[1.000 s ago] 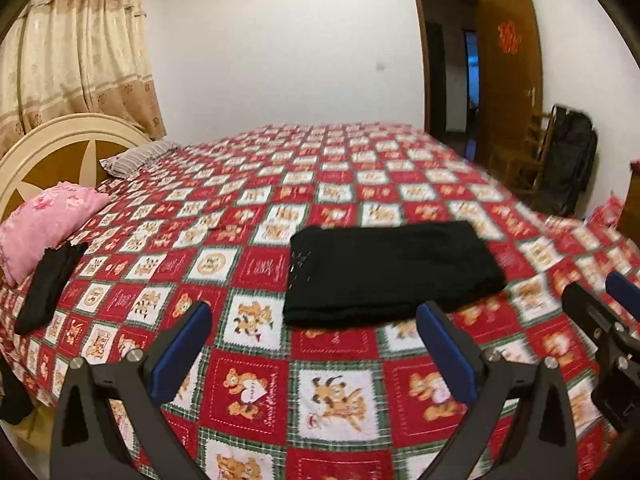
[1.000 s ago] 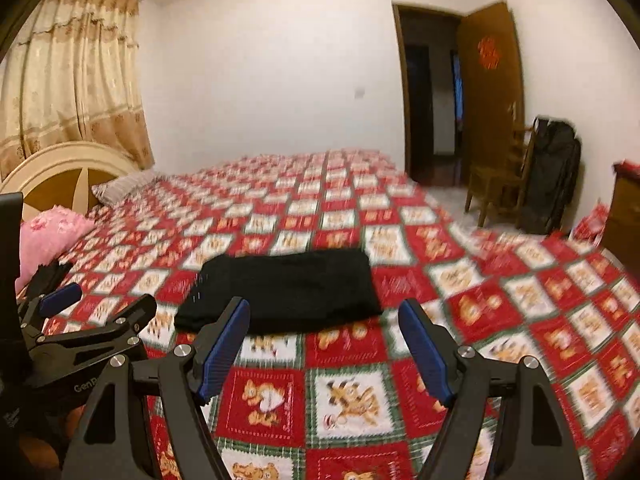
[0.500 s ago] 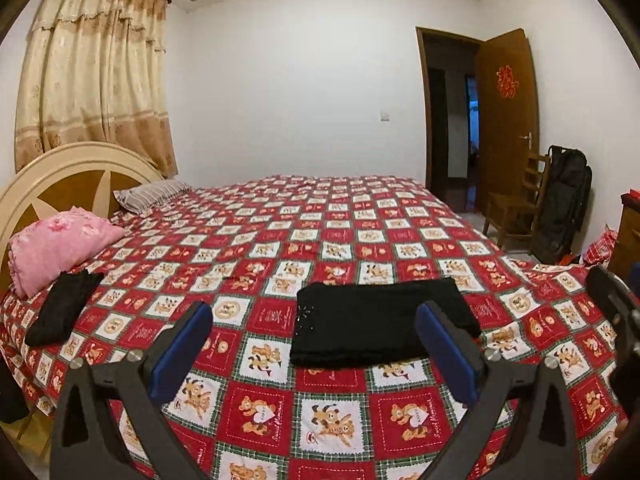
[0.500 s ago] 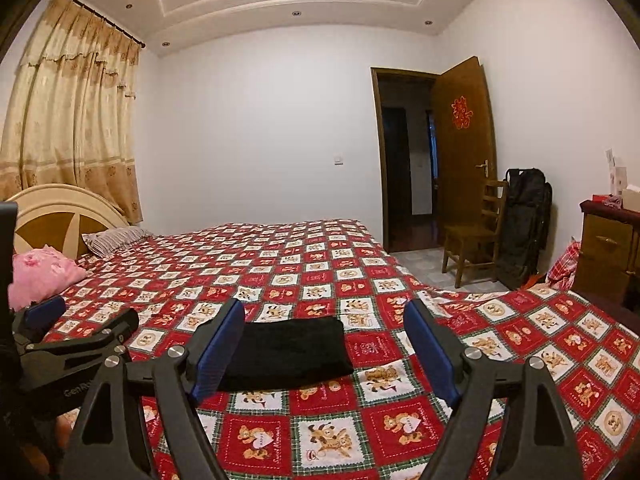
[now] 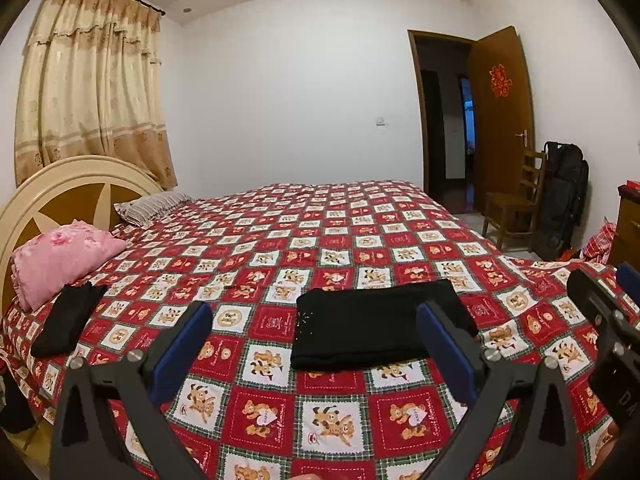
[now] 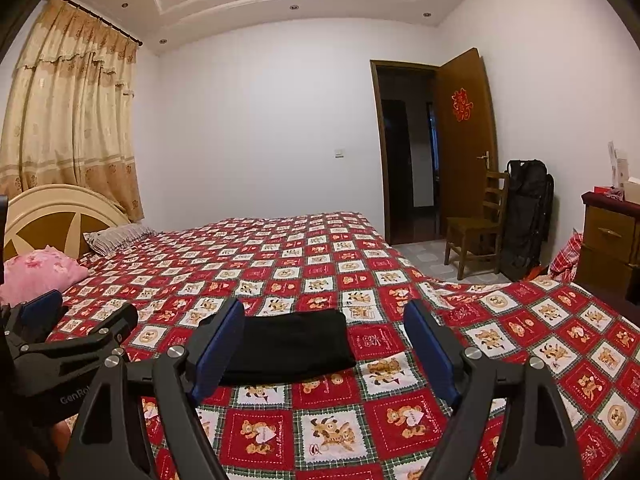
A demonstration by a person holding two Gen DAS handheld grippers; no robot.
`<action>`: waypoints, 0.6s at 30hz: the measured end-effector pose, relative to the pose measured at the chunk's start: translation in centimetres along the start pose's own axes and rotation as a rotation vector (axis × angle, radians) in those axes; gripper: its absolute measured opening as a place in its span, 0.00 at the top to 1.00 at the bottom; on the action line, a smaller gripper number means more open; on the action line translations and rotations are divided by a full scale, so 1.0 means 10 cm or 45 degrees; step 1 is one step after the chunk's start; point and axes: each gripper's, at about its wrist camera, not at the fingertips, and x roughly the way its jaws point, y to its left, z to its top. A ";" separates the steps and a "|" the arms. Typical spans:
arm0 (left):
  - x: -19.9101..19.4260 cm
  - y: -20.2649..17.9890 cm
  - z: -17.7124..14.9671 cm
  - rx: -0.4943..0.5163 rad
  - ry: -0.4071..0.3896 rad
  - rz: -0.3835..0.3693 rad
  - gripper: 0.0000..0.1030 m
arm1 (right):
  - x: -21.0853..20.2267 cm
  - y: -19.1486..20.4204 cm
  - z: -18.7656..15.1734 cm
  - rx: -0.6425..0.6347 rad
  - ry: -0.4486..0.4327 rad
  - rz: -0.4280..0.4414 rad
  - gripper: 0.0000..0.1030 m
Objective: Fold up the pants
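The black pants (image 5: 380, 324) lie folded into a flat rectangle on the bed, on the red checked bedspread (image 5: 320, 236) with its teddy-bear squares, in the near part of the bed and a little to the right of its middle. The left gripper (image 5: 316, 344) is held above the near edge of the bed with its jaws wide apart and nothing between the blue pads; the folded pants are beyond the tips, not touched. The right gripper (image 6: 324, 344) is just beside it on the right, also wide open and holding nothing, and its jaws have just been opening a little more; the pants are seen through the gap, farther away on the cover. At the far left is the cream headboard (image 5: 60, 184), with a pink pillow (image 5: 60, 260) near it and a second dark garment (image 5: 66, 324) lying against that pillow. A wooden chair (image 6: 476, 224) and a black bag (image 6: 528, 212) stand by the open door at the far right
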 end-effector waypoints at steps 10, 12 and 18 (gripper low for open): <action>0.01 0.01 -0.01 0.000 0.012 0.004 0.00 | 0.01 -0.01 -0.02 0.008 0.018 0.004 0.20; 0.01 0.01 -0.01 0.001 0.013 0.005 0.00 | 0.01 -0.02 -0.02 0.010 0.023 0.005 0.20; 0.01 0.02 -0.02 0.001 0.022 0.007 0.00 | 0.02 -0.02 -0.02 0.010 0.029 0.006 0.20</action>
